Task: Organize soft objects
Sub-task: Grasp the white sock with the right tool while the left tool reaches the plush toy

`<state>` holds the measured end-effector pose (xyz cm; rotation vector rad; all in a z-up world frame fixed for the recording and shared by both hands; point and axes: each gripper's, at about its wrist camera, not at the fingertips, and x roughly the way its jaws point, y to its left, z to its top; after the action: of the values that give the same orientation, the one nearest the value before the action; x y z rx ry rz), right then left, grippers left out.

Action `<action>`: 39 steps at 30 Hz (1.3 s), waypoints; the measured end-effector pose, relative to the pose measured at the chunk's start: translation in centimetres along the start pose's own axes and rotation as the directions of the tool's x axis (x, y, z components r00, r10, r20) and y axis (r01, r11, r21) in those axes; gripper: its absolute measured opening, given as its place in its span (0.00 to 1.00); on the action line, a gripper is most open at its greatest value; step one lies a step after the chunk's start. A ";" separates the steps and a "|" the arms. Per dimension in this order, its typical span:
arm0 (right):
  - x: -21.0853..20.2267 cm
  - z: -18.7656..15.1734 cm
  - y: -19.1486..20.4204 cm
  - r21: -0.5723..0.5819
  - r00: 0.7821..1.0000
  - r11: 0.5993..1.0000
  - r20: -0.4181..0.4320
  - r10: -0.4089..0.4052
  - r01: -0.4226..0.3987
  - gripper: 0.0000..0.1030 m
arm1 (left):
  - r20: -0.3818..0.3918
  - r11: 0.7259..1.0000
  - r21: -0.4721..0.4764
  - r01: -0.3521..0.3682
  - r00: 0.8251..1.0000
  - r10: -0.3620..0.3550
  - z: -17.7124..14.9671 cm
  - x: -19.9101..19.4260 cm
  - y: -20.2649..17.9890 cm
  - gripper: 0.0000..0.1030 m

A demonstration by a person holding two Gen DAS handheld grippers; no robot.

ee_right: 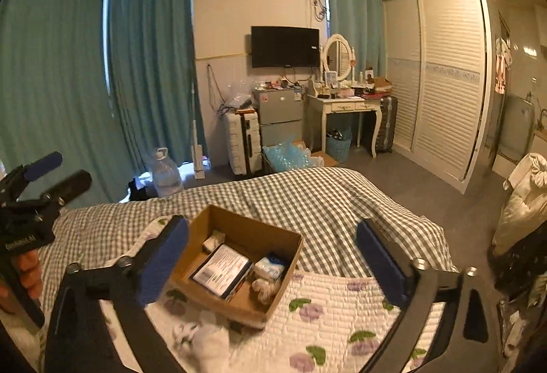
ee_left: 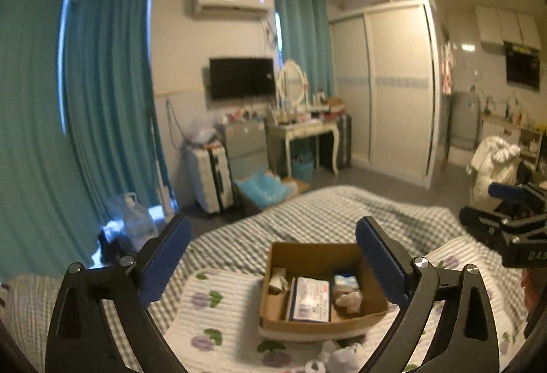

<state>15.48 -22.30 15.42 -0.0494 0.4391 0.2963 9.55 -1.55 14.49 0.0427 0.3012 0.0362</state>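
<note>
Two grippers: both are hovering above the bed, neither touching anything.
Left gripper (ee_left: 273,265): its blue pads are standing wide apart and carrying nothing; it is looking straight down the bed at the cardboard box (ee_left: 321,325).
Right gripper (ee_right: 273,262): its jaws are also spread wide and empty; it is hanging just right of the left one, which is showing at the left edge of the right wrist view.
Box: it is sitting open on the floral quilt (ee_right: 342,321), where the quilt is meeting the grey checked bedspread (ee_right: 307,195), toward the foot end of the bed.
Box contents: a flat printed packet (ee_right: 222,270) is lying in the middle, a blue-and-white soft pack (ee_right: 270,267) is lying beside it, a pale crumpled piece is lying near the front wall, and a small pale item is sitting in the far corner.
Loose soft objects: a white fluffy heap (ee_right: 205,338) is lying on the quilt just outside the box's near wall; it is too blurred for a closer name.
Step in hand: judging by the empty jaws and part-filled box, the person is probably lining up the next pick.
Next move: one gripper is likely needing to drop low toward the near edge of the quilt, straddle the white heap, close gently enough to gather the fabric, then lift it over the box wall.
Caution: the heap is lying close to the box, so a finger may be nudging the cardboard.
</note>
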 end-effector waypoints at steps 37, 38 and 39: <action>13.5 -20.9 5.9 0.034 0.882 0.975 -0.419 0.214 -0.220 0.39 | -0.452 0.998 0.012 0.057 0.891 -0.045 -24.4 8.3 -1.0 0.95; 12.9 -20.4 5.5 0.040 0.888 0.975 -0.406 0.216 -0.218 0.39 | -0.453 0.998 0.013 0.063 0.890 -0.050 -24.4 8.1 -1.2 0.94; 12.4 -20.1 5.1 0.044 0.893 0.976 -0.396 0.214 -0.214 0.39 | -0.455 0.997 0.014 0.071 0.889 -0.057 -24.3 8.0 -1.4 0.94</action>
<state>16.41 -16.26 -7.96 -0.0625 0.8546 0.5080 9.96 -1.73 -11.14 0.0541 0.7741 -0.0252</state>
